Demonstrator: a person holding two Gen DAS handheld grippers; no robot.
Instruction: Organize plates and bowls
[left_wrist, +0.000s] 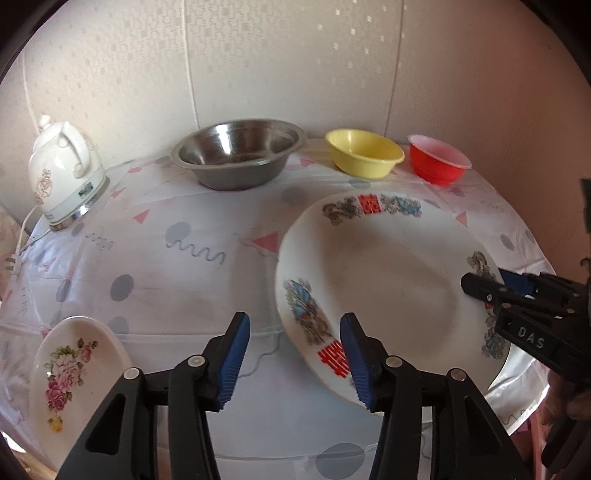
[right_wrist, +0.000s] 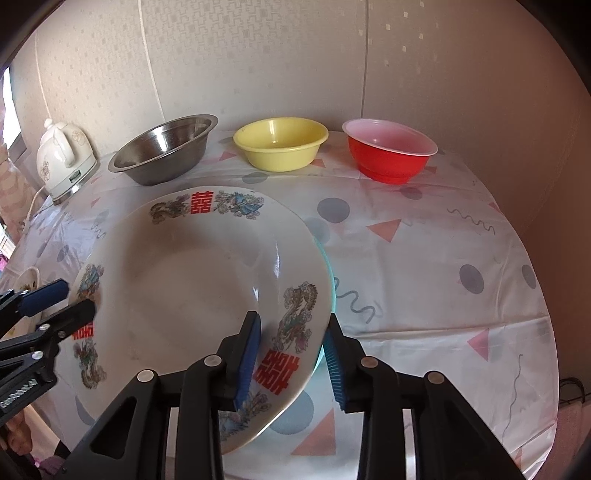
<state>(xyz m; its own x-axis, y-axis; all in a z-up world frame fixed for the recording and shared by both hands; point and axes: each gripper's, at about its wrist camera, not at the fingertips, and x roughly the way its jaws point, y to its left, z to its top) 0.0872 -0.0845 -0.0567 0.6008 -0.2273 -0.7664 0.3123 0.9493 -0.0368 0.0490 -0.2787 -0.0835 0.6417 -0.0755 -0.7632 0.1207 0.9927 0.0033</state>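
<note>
A large white plate with dragon and red-character prints is lifted and tilted above the table. My right gripper is shut on its right rim, one pad above and one below. In the left wrist view the plate fills the right side, with the right gripper on its far rim. My left gripper is open and empty, just left of the plate's near rim; it also shows in the right wrist view. A small white floral dish lies at the near left.
A steel bowl, a yellow bowl and a red bowl stand in a row at the back by the wall. A white electric kettle with its cord stands at the back left. A patterned cloth covers the table.
</note>
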